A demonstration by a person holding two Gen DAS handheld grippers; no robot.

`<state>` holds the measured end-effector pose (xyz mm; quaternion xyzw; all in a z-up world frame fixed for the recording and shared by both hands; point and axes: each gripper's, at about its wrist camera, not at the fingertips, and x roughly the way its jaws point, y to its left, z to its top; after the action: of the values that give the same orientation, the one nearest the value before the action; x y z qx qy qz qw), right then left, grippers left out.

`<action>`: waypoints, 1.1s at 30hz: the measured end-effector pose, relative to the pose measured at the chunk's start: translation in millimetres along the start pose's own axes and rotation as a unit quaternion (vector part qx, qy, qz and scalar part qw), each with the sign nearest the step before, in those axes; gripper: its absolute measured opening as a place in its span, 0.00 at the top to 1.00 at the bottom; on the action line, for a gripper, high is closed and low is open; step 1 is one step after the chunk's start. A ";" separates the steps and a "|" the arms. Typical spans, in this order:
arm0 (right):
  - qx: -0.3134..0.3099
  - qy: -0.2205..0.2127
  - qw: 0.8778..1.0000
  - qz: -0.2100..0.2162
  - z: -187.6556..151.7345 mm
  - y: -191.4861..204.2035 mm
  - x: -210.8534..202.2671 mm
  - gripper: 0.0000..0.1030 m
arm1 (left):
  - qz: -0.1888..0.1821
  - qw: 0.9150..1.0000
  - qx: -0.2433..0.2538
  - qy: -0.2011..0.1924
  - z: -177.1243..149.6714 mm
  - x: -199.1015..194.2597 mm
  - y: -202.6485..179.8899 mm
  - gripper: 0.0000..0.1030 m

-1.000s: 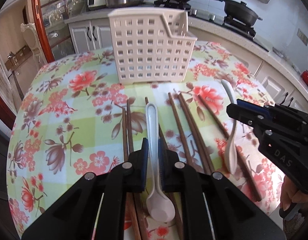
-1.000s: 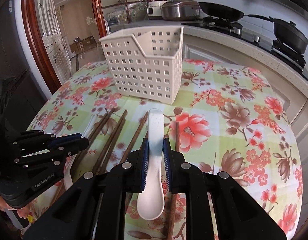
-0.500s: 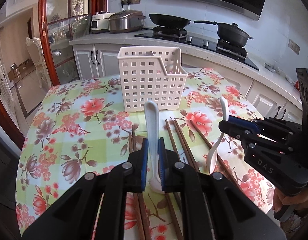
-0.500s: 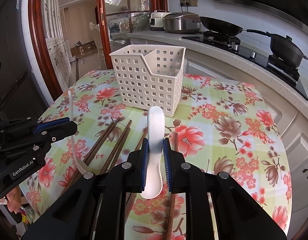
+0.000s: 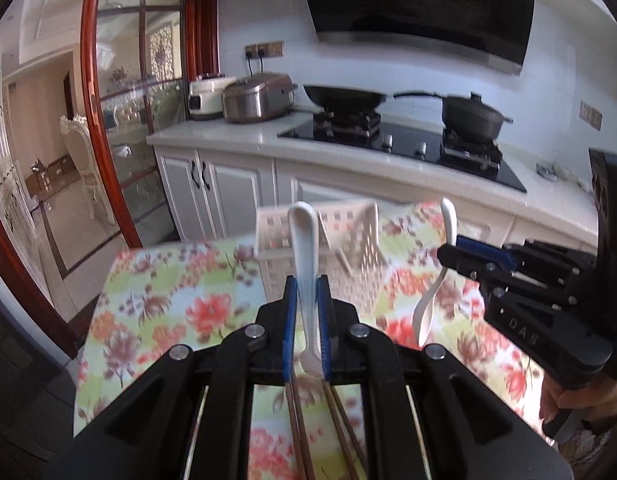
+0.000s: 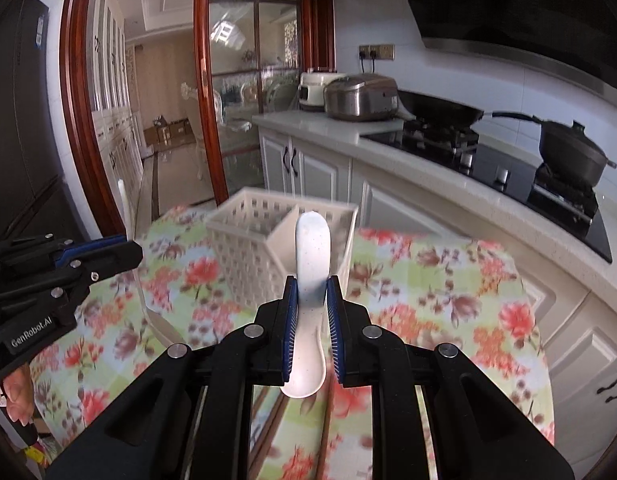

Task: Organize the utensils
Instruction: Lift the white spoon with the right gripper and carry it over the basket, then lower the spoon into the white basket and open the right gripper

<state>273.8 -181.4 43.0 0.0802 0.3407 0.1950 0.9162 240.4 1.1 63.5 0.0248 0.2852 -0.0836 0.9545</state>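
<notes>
- The slim white plastic soup spoon [image 5: 304, 264] stands in the lower centre of the left wrist view, handle tip up, pinched between the blue pads of the left gripper [image 5: 306, 312], whose jaws are nearly shut on its narrow handle.
- The wider white speckled soup spoon [image 6: 310, 292] sits in the lower centre of the right wrist view, clamped at its waist by the right gripper [image 6: 311, 316], jaws drawn in to the spoon's width; its bowl hangs below the pads.
- Both spoons are clear of the table, each carried in the air in front of the white perforated plastic utensil basket [image 6: 252, 240], which stands at mid frame on the floral tablecloth [image 6: 428, 300] and shows a slanted divider inside.
- As far as the blurred basket can be read, its compartments look empty, so nothing appears sorted yet.
- Dark brown wooden chopsticks [image 5: 298, 432] lie on the cloth at the bottom centre of the left view, not yet picked up.
- My judgement: the task is at an early stage; the spoons have to go into a compartment, then the chopsticks.
- Behind, in the upper half of both frames, a white counter carries a steel rice cooker [image 5: 256, 98] and a black wok [image 5: 344, 96].
</notes>
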 end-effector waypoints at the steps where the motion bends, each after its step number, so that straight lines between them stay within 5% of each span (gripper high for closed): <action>1: 0.002 -0.007 1.000 -0.001 7.7 -1.8 1.6 0.84 | 0.002 1.000 -0.002 -0.010 10.8 -0.6 1.5 0.90; 10: 0.013 -0.078 0.997 0.005 55.8 -6.2 18.6 0.84 | 0.032 0.994 -0.001 -0.100 77.8 7.2 3.2 0.90; 17: 0.028 -0.099 0.995 0.009 56.9 -13.6 56.2 0.84 | 0.042 0.991 -0.024 -0.128 79.2 54.8 14.2 0.90; 28: 0.034 -0.033 0.999 0.021 19.8 -17.8 125.6 0.83 | 0.031 0.996 -0.047 -0.068 32.2 136.7 31.3 0.87; 33: 0.040 -0.020 0.999 0.024 14.0 -17.5 135.2 0.75 | 0.036 0.996 -0.062 -0.059 28.3 144.6 45.3 0.68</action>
<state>381.9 -141.8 -31.5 0.1290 0.3279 0.2012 0.9140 382.6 22.0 7.7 -0.0289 0.2322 -0.0323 0.9717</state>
